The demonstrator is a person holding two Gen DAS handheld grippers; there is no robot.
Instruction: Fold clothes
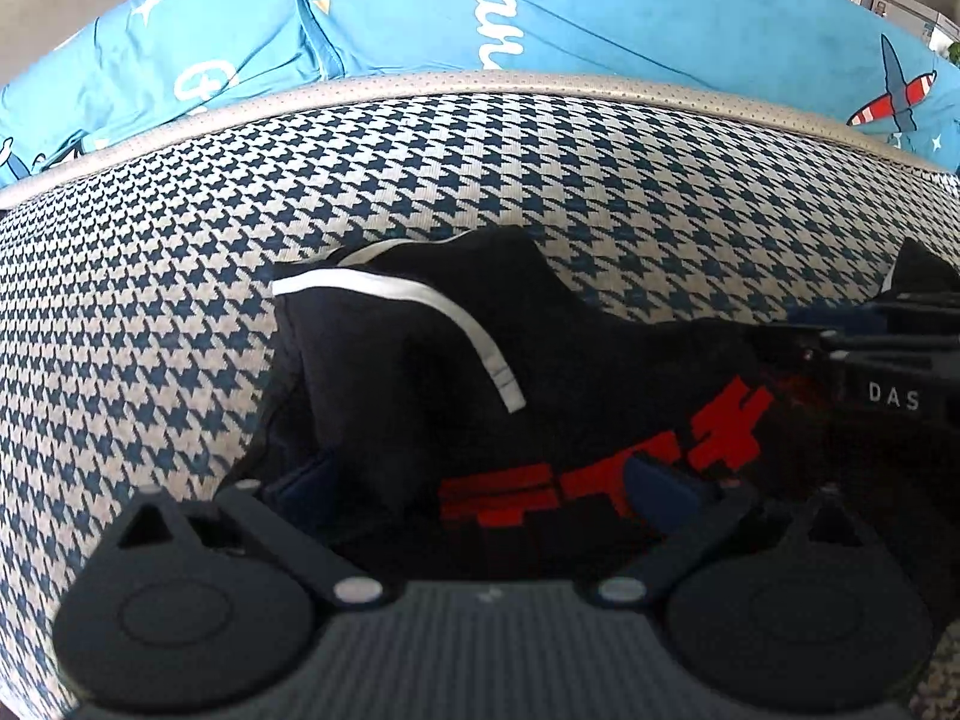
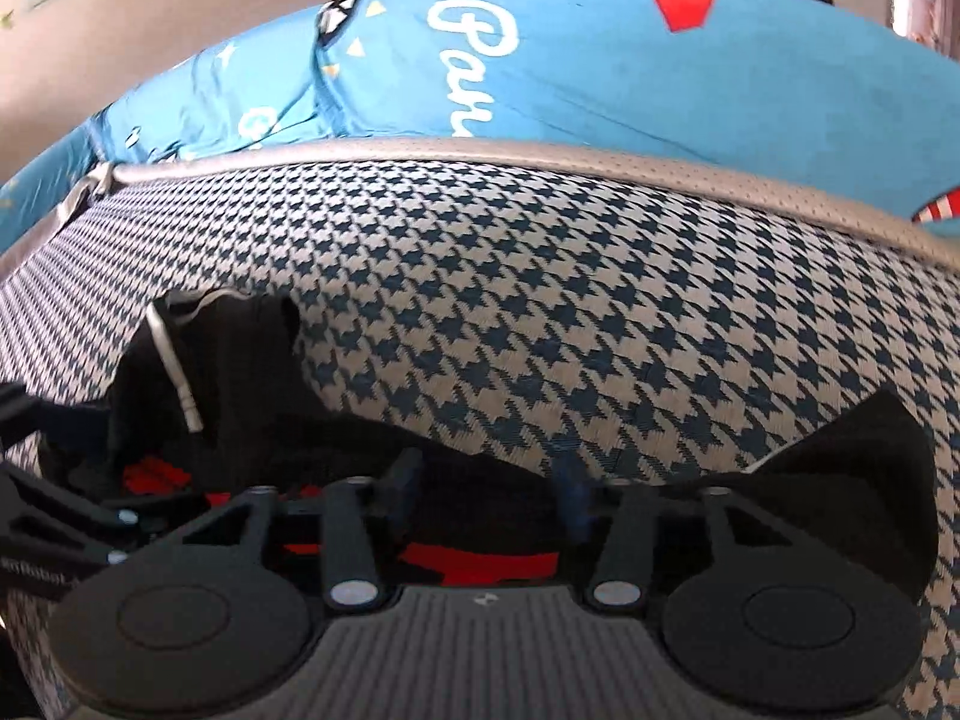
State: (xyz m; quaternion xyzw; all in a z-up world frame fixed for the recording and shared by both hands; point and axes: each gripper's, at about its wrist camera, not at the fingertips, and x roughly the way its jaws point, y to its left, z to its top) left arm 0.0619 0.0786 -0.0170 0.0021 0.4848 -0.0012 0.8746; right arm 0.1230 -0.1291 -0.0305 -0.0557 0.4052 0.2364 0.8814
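From the left wrist, the black garment [image 1: 420, 360], with white piping and red print, lies rumpled on the houndstooth mattress [image 1: 150, 300], just ahead of the left gripper [image 1: 480, 486]. Its fingers [image 1: 660, 495] stand well apart and released, cloth lying between them but not pinched. To do this well, I'd judge it should settle onto a single edge of fabric, not a bunched heap, before clenching. The right gripper [image 1: 870, 354] reaches in at the far right.

From the right wrist, the right gripper [image 2: 489, 480] hangs low over the garment's near edge, its fingers [image 2: 405, 474] set closer together; whether they actually grip cloth I cannot tell. A lift in step with the other hand would keep the fold square.

Counted: one garment, two grippers, one mattress, one blue printed quilt [image 2: 600, 72] behind.
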